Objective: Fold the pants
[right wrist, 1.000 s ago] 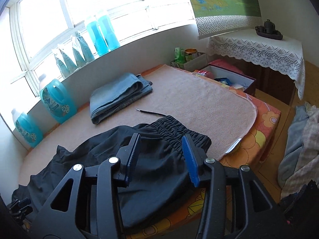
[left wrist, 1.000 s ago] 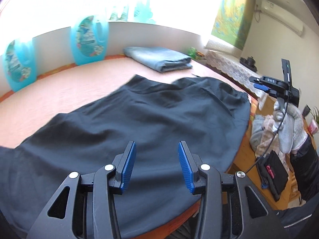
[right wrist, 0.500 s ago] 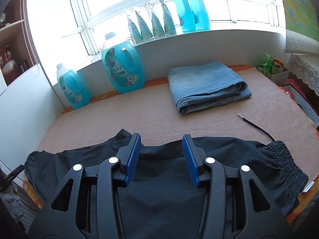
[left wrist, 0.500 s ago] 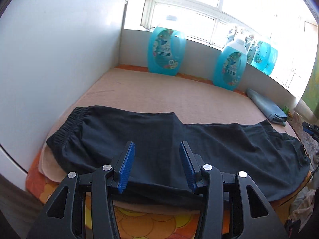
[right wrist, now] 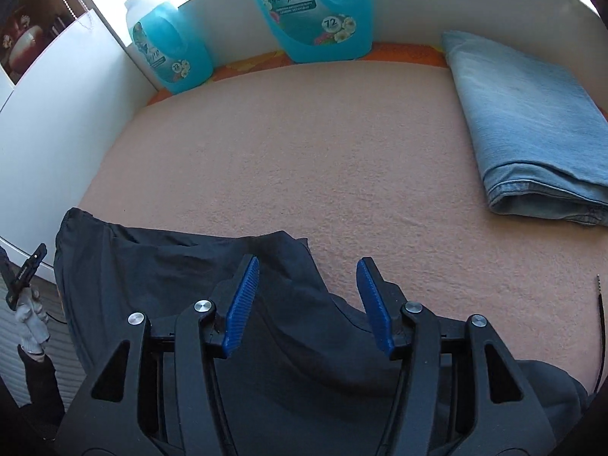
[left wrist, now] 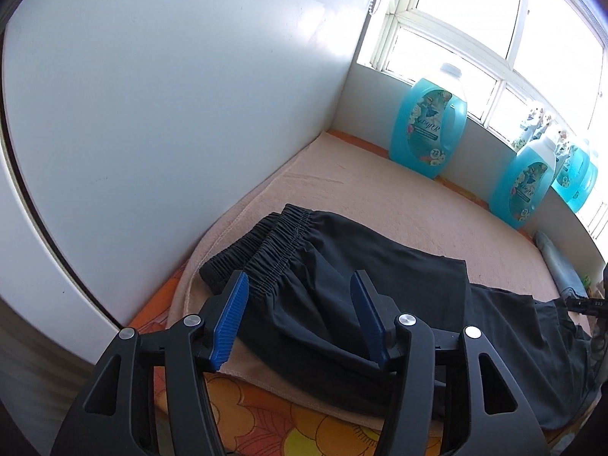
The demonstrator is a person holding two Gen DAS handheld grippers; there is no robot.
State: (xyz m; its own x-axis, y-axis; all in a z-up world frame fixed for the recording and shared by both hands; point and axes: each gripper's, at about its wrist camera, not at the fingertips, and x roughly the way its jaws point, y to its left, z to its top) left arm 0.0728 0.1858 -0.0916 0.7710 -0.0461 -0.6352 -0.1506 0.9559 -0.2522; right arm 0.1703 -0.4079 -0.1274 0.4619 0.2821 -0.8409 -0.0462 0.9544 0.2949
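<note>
The black pants lie flat on the peach blanket along its near edge, with the elastic waistband at the end close to the white wall. In the right wrist view the same pants cover the near left part of the blanket, and their far edge makes a loose fold in front of the fingers.

The left gripper hangs just above the cloth beside the waistband; its jaws are opening, about half wide, and they hold nothing — the cloth is only seen under the gap. The right gripper is over the edge of the pants further along. Its jaws are opening too, also about half wide and empty.

The fabric looks thin, soft and light, so I think it will bend and sag at once when lifted, and it may slip a little between smooth pads. The gathered waistband is thicker and should give the firmest hold for the left side. For the right side, a pinch through both layers at the outer edge seems best — a hold on only the top layer would probably let the lower one stay behind and spoil the fold.

The folded blue jeans and the blue detergent bottles stand well apart from the work.
</note>
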